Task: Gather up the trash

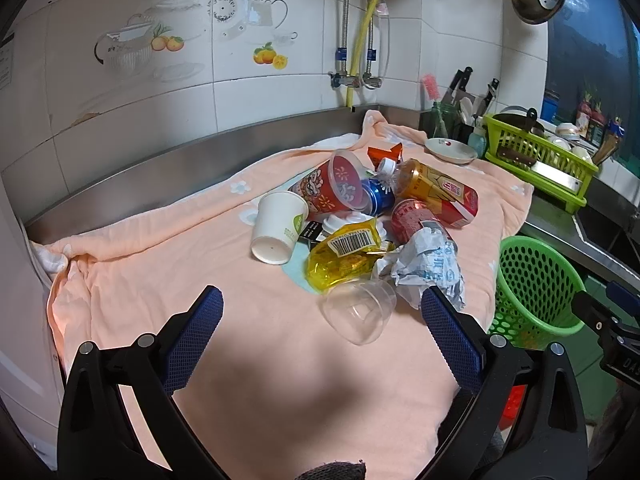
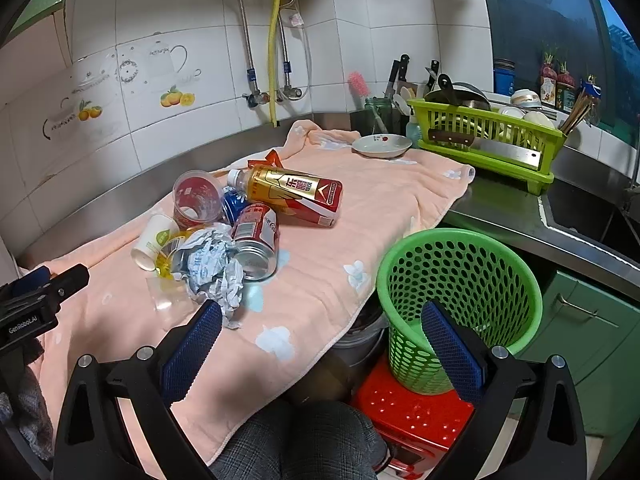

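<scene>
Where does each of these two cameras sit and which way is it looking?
Left wrist: on the left gripper, angled down at the trash pile; its open blue fingers frame a clear cup.
Right wrist: on the right gripper, angled down over the towel's edge and green basket; a trouser knee shows.
Shared: crumpled paper, basket, wall tiles.

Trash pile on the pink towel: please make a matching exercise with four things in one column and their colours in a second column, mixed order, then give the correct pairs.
Things:
1. paper cup
2. snack wrapper with barcode
3. waste basket
4. soda can lying on its side

Colours:
A. green
B. red and silver
C. white
D. yellow

Right pairs: 1-C, 2-D, 3-A, 4-B
</scene>
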The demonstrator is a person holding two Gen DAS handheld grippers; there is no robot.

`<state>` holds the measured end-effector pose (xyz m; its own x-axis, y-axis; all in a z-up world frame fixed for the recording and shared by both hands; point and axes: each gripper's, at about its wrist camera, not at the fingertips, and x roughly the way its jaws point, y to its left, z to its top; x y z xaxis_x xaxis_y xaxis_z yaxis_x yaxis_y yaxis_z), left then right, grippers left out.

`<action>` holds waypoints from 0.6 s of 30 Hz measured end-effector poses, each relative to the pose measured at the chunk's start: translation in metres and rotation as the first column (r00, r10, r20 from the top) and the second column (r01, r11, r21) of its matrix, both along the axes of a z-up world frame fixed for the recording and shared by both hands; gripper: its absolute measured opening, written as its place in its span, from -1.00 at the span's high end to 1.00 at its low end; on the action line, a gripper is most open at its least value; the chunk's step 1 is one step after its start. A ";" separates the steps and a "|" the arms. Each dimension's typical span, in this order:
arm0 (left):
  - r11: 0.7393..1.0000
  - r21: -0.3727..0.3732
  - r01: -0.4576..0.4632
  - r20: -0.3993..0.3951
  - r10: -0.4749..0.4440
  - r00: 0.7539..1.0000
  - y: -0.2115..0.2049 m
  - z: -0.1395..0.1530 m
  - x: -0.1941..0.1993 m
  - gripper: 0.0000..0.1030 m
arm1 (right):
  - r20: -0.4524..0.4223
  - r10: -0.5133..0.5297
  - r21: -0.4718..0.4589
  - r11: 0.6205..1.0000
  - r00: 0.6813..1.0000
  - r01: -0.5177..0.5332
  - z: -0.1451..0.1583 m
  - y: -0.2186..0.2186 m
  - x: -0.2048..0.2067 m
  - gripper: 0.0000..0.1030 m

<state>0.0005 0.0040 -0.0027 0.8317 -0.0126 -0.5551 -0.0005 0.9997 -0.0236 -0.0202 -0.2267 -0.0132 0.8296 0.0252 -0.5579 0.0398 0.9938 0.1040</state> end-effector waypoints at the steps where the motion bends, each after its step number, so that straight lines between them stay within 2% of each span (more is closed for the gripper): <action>1: 1.000 -0.002 0.001 -0.001 -0.001 1.000 0.001 0.000 0.000 -0.90 | -0.001 0.001 0.001 1.000 1.000 -0.001 0.000 0.000 0.000 -0.88; 18: 1.000 -0.004 0.006 0.004 -0.006 1.000 0.000 0.001 -0.001 -0.90 | 0.009 -0.011 -0.003 1.000 1.000 0.011 0.003 0.002 -0.003 -0.88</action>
